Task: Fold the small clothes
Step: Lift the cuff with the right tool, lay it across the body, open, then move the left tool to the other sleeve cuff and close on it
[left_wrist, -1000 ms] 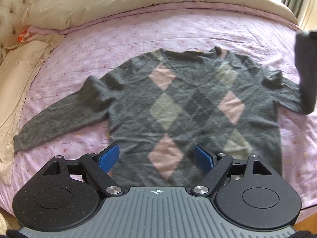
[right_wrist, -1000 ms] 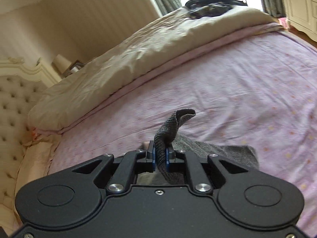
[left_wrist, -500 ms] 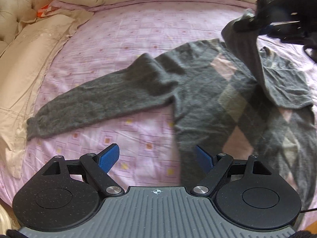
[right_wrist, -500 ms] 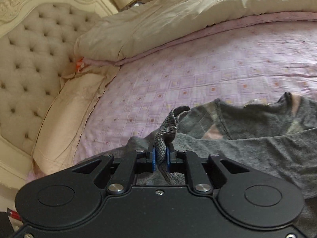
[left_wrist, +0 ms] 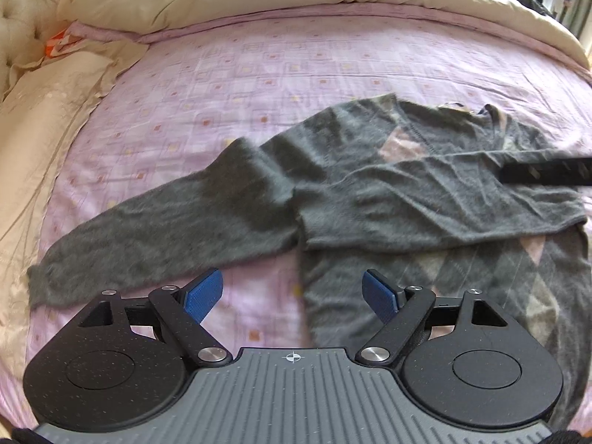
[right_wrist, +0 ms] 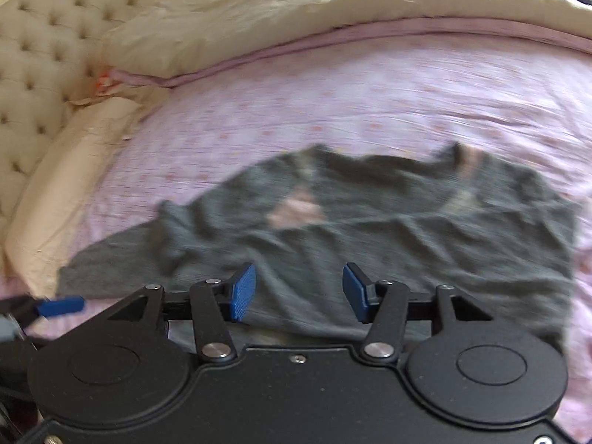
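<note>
I see the grey argyle sweater [left_wrist: 407, 192] lying flat in the middle of the bed [left_wrist: 296, 74], one sleeve folded across it. My left gripper [left_wrist: 292, 294] and right gripper [right_wrist: 299, 292] both stand apart, holding nothing.

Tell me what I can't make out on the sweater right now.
- Sweater hem: left wrist view, hidden behind the left gripper body.
- Far shoulder: left wrist view, crossed by a dark bar at the frame's edge.
- Argyle pattern: right wrist view, motion blur; the folded sleeve covers most of it.
- Near edge: right wrist view, hidden behind the right gripper.
</note>
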Demonstrator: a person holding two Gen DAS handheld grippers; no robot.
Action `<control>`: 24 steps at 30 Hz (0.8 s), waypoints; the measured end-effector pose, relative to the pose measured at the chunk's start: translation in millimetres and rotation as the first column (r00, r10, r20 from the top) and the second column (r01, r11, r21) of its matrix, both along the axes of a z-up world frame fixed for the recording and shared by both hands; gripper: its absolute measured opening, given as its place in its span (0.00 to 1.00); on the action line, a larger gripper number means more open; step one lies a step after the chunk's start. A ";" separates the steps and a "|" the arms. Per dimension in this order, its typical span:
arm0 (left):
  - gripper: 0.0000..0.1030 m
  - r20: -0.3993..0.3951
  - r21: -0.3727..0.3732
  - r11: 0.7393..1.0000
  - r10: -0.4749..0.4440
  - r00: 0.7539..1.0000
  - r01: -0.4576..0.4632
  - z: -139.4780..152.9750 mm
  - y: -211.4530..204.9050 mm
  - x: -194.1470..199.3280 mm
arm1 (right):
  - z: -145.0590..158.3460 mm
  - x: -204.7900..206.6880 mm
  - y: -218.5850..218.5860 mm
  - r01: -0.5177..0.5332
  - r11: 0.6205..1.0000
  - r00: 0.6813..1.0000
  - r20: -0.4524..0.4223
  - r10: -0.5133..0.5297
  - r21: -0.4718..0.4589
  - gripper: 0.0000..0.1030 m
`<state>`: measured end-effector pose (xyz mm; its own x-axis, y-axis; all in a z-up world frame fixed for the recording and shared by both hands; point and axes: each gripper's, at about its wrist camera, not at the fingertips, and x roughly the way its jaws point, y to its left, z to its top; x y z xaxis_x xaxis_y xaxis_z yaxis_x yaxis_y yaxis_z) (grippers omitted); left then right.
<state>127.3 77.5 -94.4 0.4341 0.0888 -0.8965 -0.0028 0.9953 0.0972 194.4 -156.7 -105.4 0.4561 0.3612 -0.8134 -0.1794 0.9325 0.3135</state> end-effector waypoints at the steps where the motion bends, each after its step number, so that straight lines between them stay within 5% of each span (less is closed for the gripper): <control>1: 0.80 0.001 -0.002 1.000 -0.007 1.000 0.007 -2.7 -5.1 6.0 | -3.2 -3.0 -15.0 0.031 0.999 0.999 -0.008 -0.032 -0.021 0.58; 10: 0.80 -0.061 -0.082 0.995 -0.065 0.996 0.060 -47.2 -45.5 58.0 | -27.4 -30.8 -124.4 0.268 0.945 0.957 -0.061 -0.284 -0.187 0.58; 16: 0.80 -0.147 -0.124 0.992 -0.029 0.989 0.010 -87.2 -49.0 73.8 | -53.6 -34.6 -143.5 0.243 0.929 0.954 -0.107 -0.281 -0.279 0.58; 24: 0.92 -0.118 -0.098 0.995 -0.044 0.992 0.032 -93.8 -53.3 70.8 | -78.2 -20.2 -140.6 0.219 0.930 0.959 -0.112 -0.261 -0.295 0.59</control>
